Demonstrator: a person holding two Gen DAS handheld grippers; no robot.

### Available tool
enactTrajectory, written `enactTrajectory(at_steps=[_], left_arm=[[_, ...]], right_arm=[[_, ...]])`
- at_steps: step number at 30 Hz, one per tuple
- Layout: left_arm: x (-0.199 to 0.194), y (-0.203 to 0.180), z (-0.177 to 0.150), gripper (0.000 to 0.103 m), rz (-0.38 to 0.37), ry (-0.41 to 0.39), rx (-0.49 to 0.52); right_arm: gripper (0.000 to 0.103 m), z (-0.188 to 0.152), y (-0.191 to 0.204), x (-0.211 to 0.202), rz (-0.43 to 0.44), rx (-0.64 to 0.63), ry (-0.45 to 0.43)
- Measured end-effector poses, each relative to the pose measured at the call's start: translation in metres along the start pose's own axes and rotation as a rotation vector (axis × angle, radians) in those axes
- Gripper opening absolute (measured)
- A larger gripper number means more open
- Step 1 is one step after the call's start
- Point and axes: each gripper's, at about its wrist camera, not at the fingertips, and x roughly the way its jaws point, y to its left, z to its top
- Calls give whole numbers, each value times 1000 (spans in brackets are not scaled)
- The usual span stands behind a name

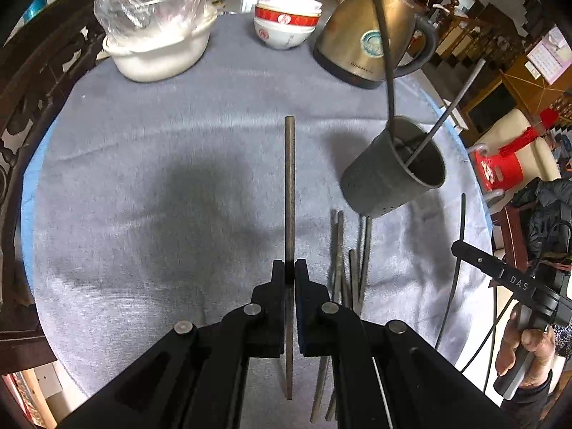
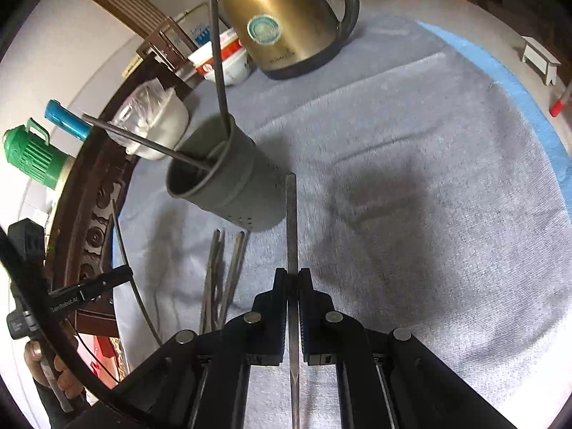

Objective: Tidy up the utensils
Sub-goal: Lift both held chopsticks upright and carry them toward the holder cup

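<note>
A dark grey perforated utensil holder (image 1: 389, 175) (image 2: 228, 178) stands on the grey cloth with two dark chopsticks leaning in it. Several loose chopsticks (image 1: 343, 268) (image 2: 221, 279) lie on the cloth just in front of it. My left gripper (image 1: 290, 268) is shut on one chopstick (image 1: 289, 186), held above the cloth to the left of the holder. My right gripper (image 2: 293, 275) is shut on another chopstick (image 2: 292, 221), whose far tip sits beside the holder's base. Each gripper also shows in the other's view, the right gripper (image 1: 457, 248) and the left gripper (image 2: 125, 272), each pinching its stick.
At the table's far side stand a brass-coloured kettle (image 1: 368, 39) (image 2: 286, 21), stacked red-and-white bowls (image 1: 286, 21) and a white pot (image 1: 161, 50) under a plastic bag. Dark carved wooden furniture (image 1: 32, 114) borders the round table's left edge. A red stool (image 1: 497, 171) stands beyond the right edge.
</note>
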Motion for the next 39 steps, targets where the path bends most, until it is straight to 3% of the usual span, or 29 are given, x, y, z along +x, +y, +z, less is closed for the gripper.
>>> enactTrajectory(at_steps=[15,39], left_arm=[[-38,-21,-11,5,99,-138,33],[-46,-30,-12,5,136,-204,61]], right_arm=[[6,0,15,-9,13,-19,-66],[6,6,26,-22,32,-38,-127]])
